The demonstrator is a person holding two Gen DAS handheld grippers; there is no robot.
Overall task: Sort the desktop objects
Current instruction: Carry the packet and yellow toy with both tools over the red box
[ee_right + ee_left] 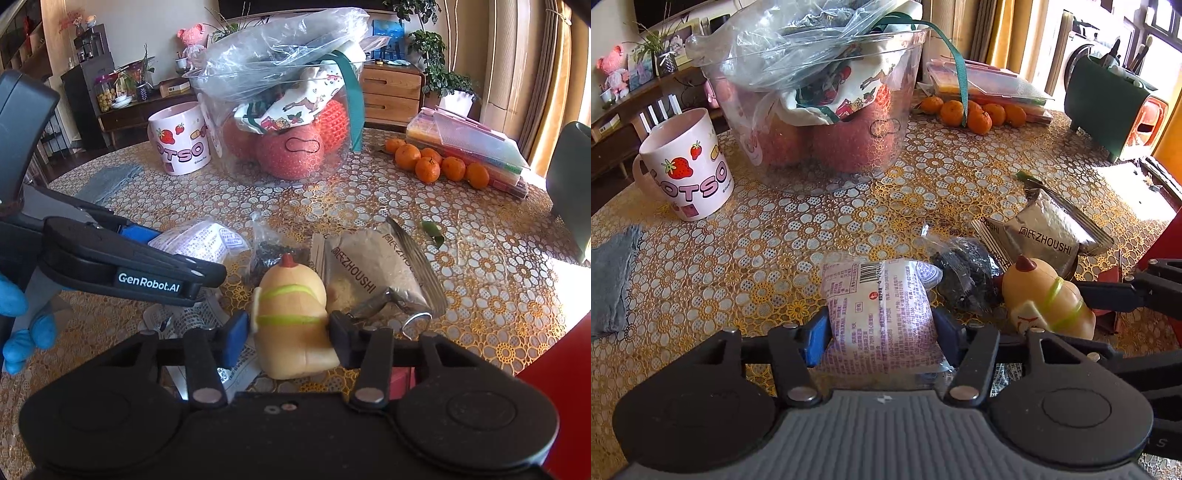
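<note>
My left gripper (881, 332) is shut on a white snack packet with purple print (882, 310), low over the table. The packet also shows in the right wrist view (199, 242), with the left gripper (159, 236) around it. My right gripper (288, 334) is shut on a beige hot-dog toy with green stripes (291, 321); the toy also shows in the left wrist view (1045, 295). A small clear bag of dark bits (964, 277) and a silver ZHOUSHI packet (1049, 232) lie between and behind them. A clear bucket (820, 110) full of bags and red fruit stands behind.
A pink strawberry mug (689, 166) stands left of the bucket. A grey cloth (609, 280) lies at the left edge. Several oranges (975, 112) and a stack of plastic boxes (990, 85) sit far right. A green holder (1108, 107) stands at the right. A keyring (417, 321) lies by the toy.
</note>
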